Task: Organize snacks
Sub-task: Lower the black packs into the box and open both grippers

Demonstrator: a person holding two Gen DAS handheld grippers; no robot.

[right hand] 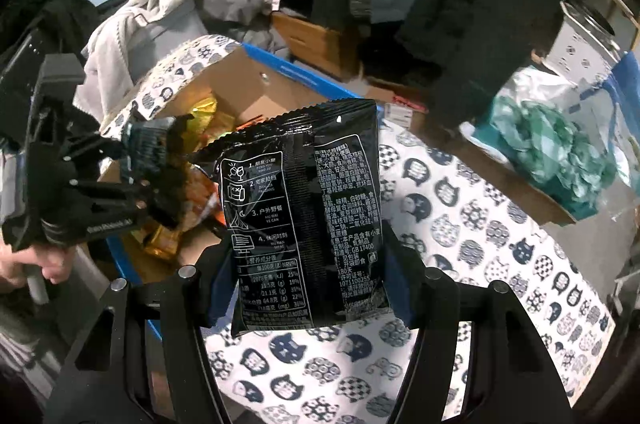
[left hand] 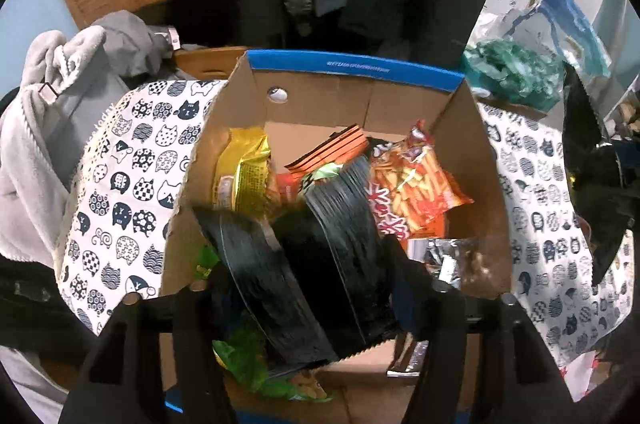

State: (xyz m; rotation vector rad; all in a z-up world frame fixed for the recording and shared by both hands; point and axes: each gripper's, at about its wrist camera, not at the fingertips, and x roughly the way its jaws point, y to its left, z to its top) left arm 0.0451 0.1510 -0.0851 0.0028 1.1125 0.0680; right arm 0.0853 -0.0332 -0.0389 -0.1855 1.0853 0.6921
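Left wrist view: the left hand-held gripper point(left hand: 304, 288) hangs over the cardboard box point(left hand: 352, 72), its jaws apart around a blurred black packet point(left hand: 320, 264); whether the pads press it, I cannot tell. Judged step: dropping it in. The box holds a yellow packet point(left hand: 240, 172), an orange crisp bag point(left hand: 416, 184) and more.

Right wrist view: the right hand-held gripper point(right hand: 308, 288) clamps a black snack packet point(right hand: 308, 216) above the tabletop point(right hand: 460, 208), just beside the box; next, carry it over the box.

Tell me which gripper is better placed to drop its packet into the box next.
Left. The left gripper has its black packet already over the cardboard box; the right gripper's packet hangs above the tablecloth.
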